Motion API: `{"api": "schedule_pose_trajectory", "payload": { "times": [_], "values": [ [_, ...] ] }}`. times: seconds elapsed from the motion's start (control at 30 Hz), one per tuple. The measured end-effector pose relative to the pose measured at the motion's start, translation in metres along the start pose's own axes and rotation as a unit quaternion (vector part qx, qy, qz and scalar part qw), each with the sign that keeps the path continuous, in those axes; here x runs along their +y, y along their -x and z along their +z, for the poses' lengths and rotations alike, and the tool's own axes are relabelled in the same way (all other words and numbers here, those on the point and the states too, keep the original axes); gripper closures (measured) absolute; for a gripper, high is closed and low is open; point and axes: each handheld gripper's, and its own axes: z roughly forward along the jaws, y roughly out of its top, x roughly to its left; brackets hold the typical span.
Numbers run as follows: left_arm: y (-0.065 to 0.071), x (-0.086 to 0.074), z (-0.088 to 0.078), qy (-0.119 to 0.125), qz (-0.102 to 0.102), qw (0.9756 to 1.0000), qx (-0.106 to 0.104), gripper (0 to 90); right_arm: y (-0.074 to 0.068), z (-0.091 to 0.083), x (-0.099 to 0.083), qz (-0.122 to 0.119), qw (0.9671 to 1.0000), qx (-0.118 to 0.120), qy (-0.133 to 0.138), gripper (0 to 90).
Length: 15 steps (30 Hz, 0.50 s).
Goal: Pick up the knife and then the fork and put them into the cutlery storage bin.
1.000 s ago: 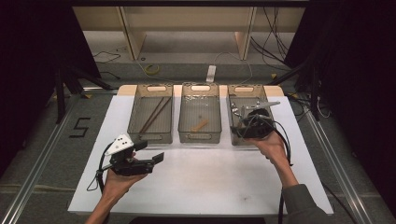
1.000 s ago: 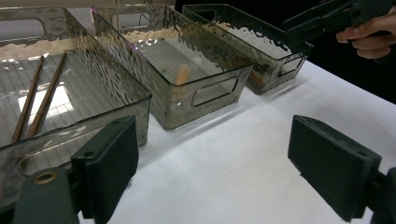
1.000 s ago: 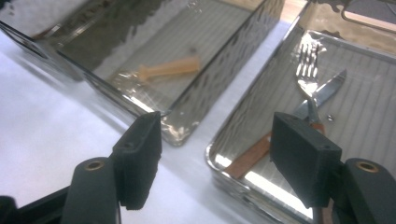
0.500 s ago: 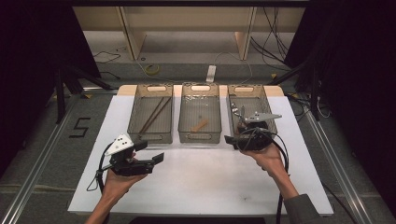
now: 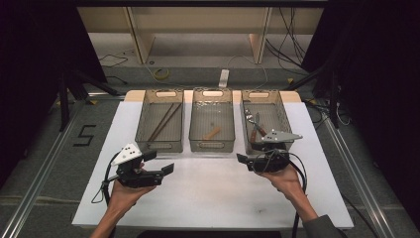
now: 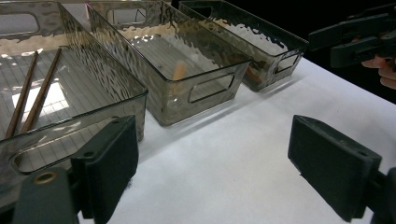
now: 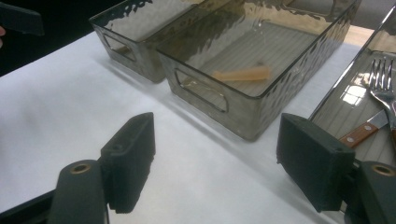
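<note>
White table sheet [image 5: 208,193] | right gripper [image 5: 241,158] withdrawn from right bin [image 5: 285,116], jaws just opened, nothing between them; fork [image 7: 383,86] deposited | left gripper [image 5: 168,168] apart, idle; placement judged complete

I cannot resolve the utensils in the right bin [image 5: 281,111] from the high view. In the right gripper view, the fork [image 7: 383,86] and wooden-handled piece [image 7: 360,134] are cut by the frame edge.

Grey floor [image 5: 44,163] with cables [image 5: 159,74], wooden shelf frame [image 5: 198,25] behind, dark surroundings.
</note>
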Motion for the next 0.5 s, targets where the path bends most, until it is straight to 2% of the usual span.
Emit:
{"api": "schedule_pose_trajectory", "payload": {
  "times": [0.5],
  "values": [
    [0.000,0.000,0.000,-0.002,-0.003,1.0000,-0.007,15.6,-0.006,-0.012,-0.022,0.003,0.9995,0.006,0.031,26.7]
  ]
}}
